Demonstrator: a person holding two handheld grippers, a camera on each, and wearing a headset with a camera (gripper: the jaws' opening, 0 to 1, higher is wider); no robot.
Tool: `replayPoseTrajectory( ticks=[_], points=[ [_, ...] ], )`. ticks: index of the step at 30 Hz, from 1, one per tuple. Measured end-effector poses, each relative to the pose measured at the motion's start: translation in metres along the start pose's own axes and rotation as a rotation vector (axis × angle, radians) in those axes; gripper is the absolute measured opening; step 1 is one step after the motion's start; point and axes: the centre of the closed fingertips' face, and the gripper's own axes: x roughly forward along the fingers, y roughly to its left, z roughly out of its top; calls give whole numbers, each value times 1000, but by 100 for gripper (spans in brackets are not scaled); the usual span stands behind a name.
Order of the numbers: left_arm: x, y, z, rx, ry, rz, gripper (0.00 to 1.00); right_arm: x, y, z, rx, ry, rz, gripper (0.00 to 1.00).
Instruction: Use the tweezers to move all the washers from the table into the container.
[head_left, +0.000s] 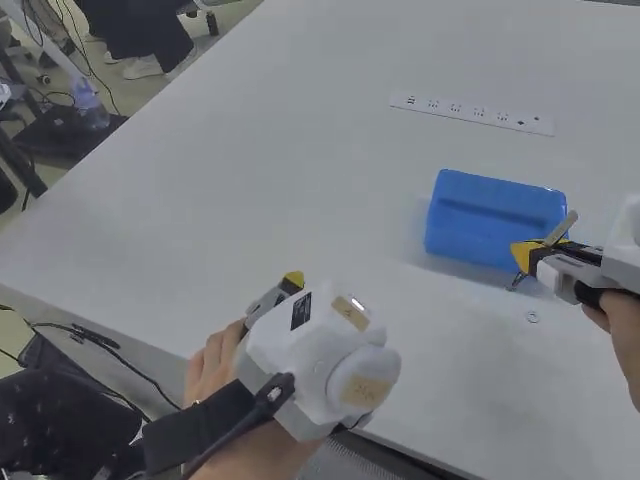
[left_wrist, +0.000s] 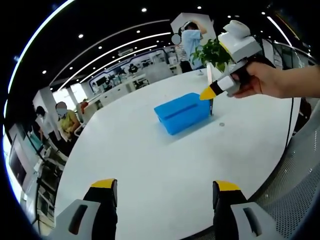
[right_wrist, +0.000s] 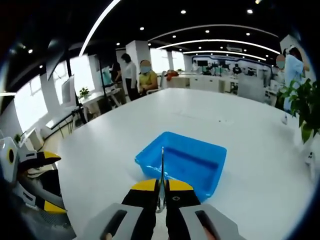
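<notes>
Right gripper (right_wrist: 161, 184): jaws are closed almost completely, with only a thin gap, and the tweezers (right_wrist: 162, 165) are clamped between the yellow tips. In the right gripper view the tweezers are seen projecting straight forward along the jaws, over the near wall of the blue container (head_left: 495, 215). The two tweezer arms appear pressed nearly together at the point; whether anything is pinched there cannot be told at this resolution.

In the head view the right gripper is held at the right edge of the frame, just beside the container's near right corner, with the tweezers angled down towards the table (head_left: 300, 180). Contact of the tweezer point with the table cannot be confirmed.

Left gripper (left_wrist: 165, 184): jaws are spread wide, nothing is held between them, and it is kept above the table's near edge, well apart from the container.

One washer (head_left: 532, 317) is noted lying flat on the table, near the right gripper and outside the container. A power strip (head_left: 470, 112) is set into the table beyond the container.
</notes>
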Motion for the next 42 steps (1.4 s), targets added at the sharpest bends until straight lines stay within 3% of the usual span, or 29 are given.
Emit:
replayPoseTrajectory(
  ticks=[10,25,42],
  points=[
    [1,0,-1,-1,3,-1,80,1,-4,21,-28,-38,-9,2],
    [0,0,-3,4,17,-2,79,25,-31,52,-28,-82,-49,2],
    [1,-1,-3,2,19,-5,79,65,-47,13,-2,27,-66,2]
  ],
)
